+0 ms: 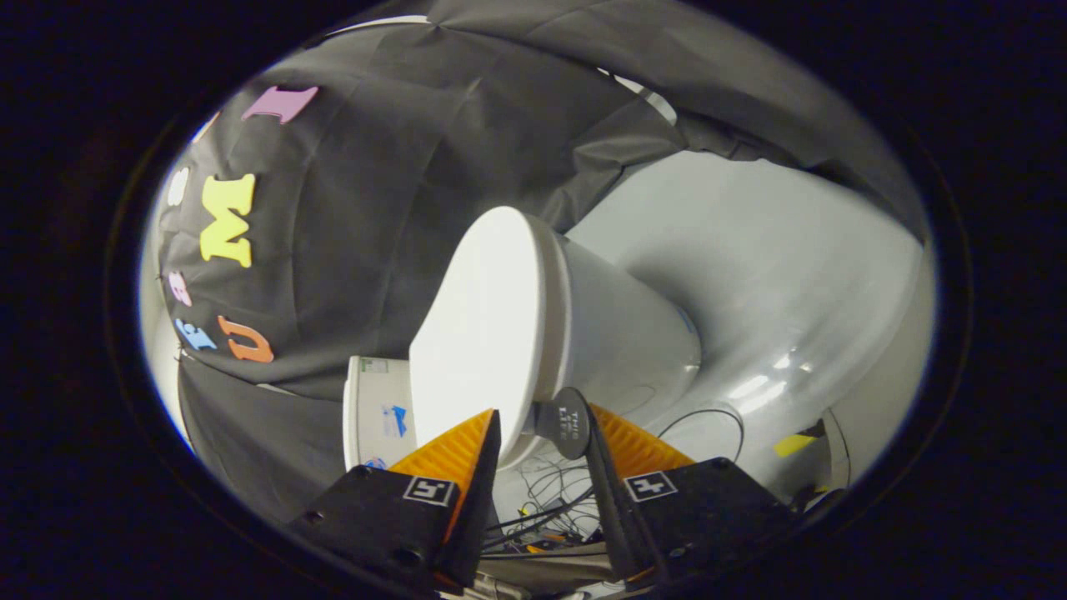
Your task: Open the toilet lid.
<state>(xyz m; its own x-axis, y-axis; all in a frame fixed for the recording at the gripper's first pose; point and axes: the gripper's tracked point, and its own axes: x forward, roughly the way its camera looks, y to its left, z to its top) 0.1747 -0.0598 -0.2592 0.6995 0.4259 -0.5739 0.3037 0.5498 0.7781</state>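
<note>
Claw: your 2 fingers sit apart, straddling the lid's edge.
Toilet lid: centre frame, down, edge offered for lifting.

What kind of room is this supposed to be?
Probably a mock bathroom set up in a test booth: a white toilet with its lid down, black cloth for walls, and loose cables on the floor. The open claw straddles the lid's edge.
</note>
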